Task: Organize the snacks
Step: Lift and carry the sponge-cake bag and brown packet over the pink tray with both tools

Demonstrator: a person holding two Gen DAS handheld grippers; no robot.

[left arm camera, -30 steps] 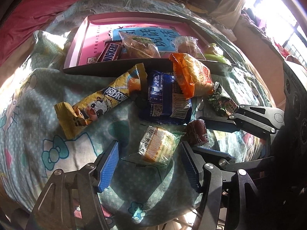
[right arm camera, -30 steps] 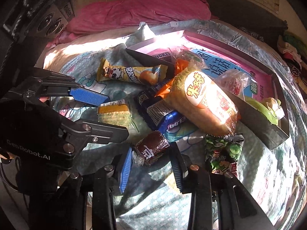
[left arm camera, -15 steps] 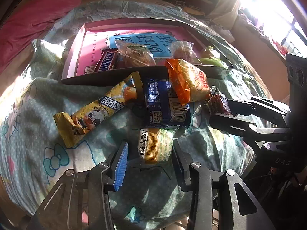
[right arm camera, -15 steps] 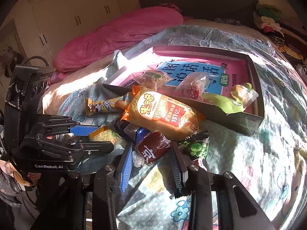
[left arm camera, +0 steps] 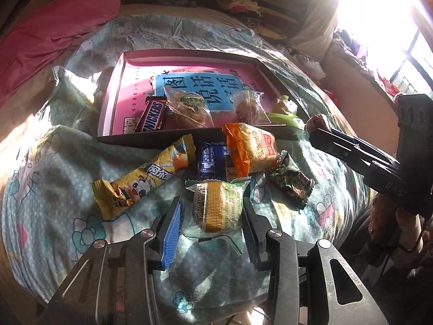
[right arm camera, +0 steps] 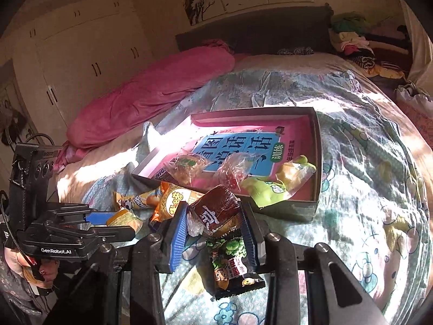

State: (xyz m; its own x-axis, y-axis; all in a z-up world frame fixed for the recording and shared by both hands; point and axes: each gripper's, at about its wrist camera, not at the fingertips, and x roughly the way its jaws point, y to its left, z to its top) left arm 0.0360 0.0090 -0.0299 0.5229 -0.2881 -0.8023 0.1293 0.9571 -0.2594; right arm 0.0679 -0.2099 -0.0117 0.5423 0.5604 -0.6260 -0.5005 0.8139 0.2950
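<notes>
My left gripper (left arm camera: 212, 228) is shut on a clear-wrapped yellow wafer pack (left arm camera: 217, 205) and holds it above the bedspread. My right gripper (right arm camera: 215, 234) is shut on a brown-wrapped cake (right arm camera: 216, 211), lifted near the front wall of the pink-lined box (right arm camera: 318, 162). In the left wrist view the right gripper (left arm camera: 319, 127) hangs at the right by the box (left arm camera: 111, 108). Inside the box lie a Snickers bar (left arm camera: 153, 117), two clear-bagged pastries (left arm camera: 189, 105) and a green pack (left arm camera: 286, 115). An orange pack (left arm camera: 251, 146), a blue pack (left arm camera: 211, 162) and a yellow cartoon bar (left arm camera: 140, 181) lie in front.
A green pea snack bag (right arm camera: 232, 262) lies on the bedspread under my right gripper; it also shows in the left wrist view (left arm camera: 292, 182). A pink duvet (right arm camera: 151, 92) lies at the far left of the bed. Folded clothes (right arm camera: 360, 46) are stacked at the bed's head.
Both grippers closed on their snacks and lifted them: the left took the yellow wafer pack, the right took the brown cake and rose toward the box.
</notes>
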